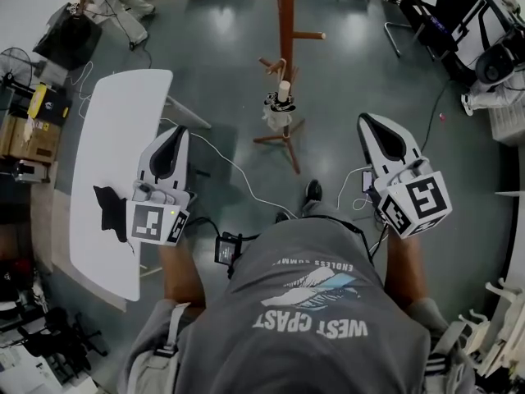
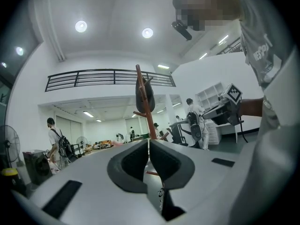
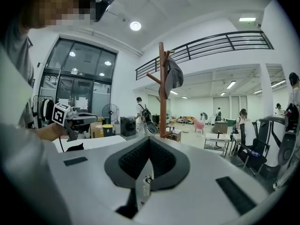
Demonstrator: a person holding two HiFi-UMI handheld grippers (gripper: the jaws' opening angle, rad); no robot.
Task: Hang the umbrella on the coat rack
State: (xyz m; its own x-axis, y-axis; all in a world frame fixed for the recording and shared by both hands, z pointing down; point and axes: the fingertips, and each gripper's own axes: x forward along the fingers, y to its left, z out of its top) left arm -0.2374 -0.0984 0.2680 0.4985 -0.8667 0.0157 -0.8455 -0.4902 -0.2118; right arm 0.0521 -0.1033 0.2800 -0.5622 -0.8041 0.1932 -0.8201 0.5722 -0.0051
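Head view: both grippers are up in front of the torso, pointing at the wooden coat rack. Left gripper is over the white table's edge and right gripper over bare floor; both look closed and empty. Folded umbrella sits low against the rack pole, pale handle up. Black cloth-like item is on the table.

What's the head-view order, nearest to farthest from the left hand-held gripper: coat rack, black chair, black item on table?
1. Black item, on the white table beside the left hand-held gripper.
2. Coat rack, ahead at centre.
3. Black chair, far upper right.
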